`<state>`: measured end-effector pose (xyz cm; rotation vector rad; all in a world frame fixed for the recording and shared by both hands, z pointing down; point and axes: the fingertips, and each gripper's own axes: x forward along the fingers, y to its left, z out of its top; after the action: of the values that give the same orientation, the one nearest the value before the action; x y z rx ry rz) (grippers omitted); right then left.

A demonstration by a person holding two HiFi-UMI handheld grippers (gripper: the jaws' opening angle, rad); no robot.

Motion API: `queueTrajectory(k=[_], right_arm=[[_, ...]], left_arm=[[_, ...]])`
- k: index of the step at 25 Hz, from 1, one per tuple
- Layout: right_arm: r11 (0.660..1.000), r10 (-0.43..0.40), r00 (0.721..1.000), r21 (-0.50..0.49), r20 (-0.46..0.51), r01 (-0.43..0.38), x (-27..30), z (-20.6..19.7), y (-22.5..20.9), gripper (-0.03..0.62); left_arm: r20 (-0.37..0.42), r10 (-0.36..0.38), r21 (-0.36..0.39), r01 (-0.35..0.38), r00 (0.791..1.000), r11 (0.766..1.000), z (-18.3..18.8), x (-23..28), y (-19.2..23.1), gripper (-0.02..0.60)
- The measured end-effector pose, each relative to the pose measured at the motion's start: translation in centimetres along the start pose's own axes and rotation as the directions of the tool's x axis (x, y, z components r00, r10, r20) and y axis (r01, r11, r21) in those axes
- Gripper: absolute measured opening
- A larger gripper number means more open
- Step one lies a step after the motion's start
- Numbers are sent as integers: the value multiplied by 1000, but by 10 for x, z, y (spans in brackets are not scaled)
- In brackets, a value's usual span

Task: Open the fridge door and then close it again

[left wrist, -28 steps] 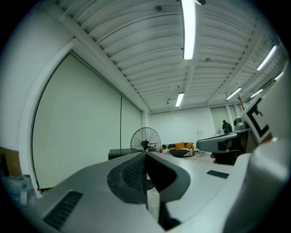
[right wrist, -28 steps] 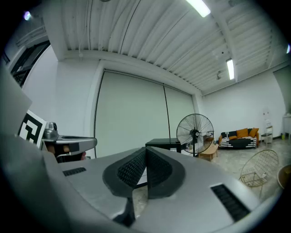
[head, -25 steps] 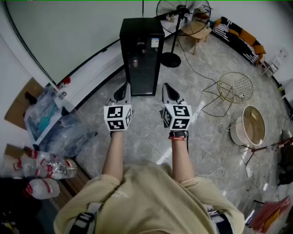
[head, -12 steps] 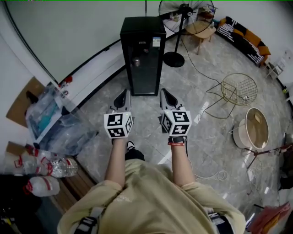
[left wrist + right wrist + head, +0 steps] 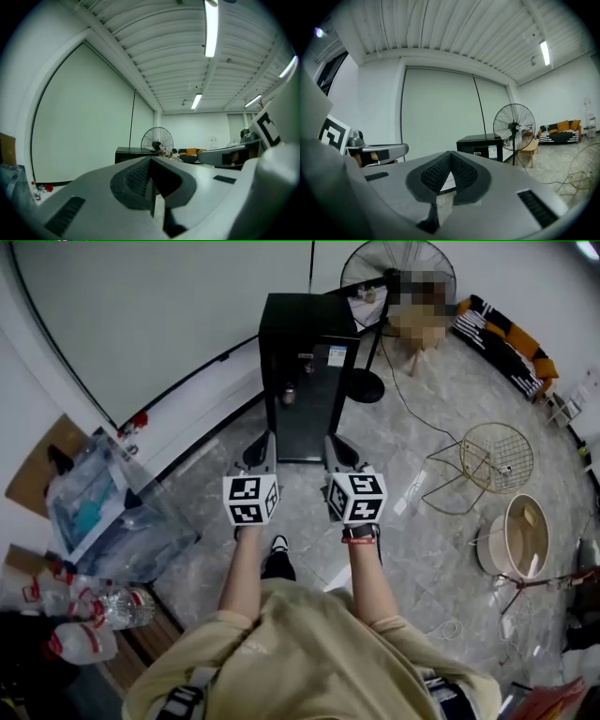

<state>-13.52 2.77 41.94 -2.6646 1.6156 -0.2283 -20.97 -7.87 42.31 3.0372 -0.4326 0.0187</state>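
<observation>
A small black fridge (image 5: 307,371) stands on the floor against the white wall, its glass door shut and facing me. It also shows as a black box in the left gripper view (image 5: 133,153) and the right gripper view (image 5: 483,145). My left gripper (image 5: 265,443) and right gripper (image 5: 331,445) are held side by side just short of the fridge's lower front, pointing at it. Both are shut with nothing between the jaws. The left gripper (image 5: 151,161) and the right gripper (image 5: 450,157) show pads pressed together.
A standing fan (image 5: 398,277) and its cable are right of the fridge. A wire basket (image 5: 487,457), a round tub (image 5: 514,538) and a sofa (image 5: 506,336) lie further right. Plastic bags (image 5: 112,512) and bottles (image 5: 84,610) crowd the left.
I have stepped closer to the fridge. Both grippers moved forward with me and now sit near its lower front; their jaws stayed shut.
</observation>
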Motion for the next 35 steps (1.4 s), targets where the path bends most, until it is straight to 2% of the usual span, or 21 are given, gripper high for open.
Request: queueTrajectory(k=[5, 9, 14, 21, 31, 35], right_arm=[[1000, -3, 1000, 1, 5, 3, 75, 25, -7, 23], [1000, 0, 1000, -4, -17, 0, 126, 29, -10, 25], [1000, -24, 999, -3, -32, 24, 184, 34, -23, 23], [1000, -19, 998, -25, -62, 18, 251, 33, -31, 30], [994, 53, 989, -86, -137, -65, 316, 28, -65, 95], [988, 95, 982, -103, -162, -113, 345, 32, -89, 112]], left_arm=[[23, -5, -3, 6, 1000, 1000, 26, 66, 45, 17], [13, -18, -21, 18, 1000, 1000, 29, 108, 77, 17], [-14, -50, -24, 50, 999, 998, 21, 156, 110, 17], [-50, -64, -47, 62, 997, 997, 1, 206, 152, 17], [-113, -83, -81, 75, 990, 994, -33, 264, 171, 20], [-128, -55, -101, 42, 990, 994, -39, 294, 184, 25]])
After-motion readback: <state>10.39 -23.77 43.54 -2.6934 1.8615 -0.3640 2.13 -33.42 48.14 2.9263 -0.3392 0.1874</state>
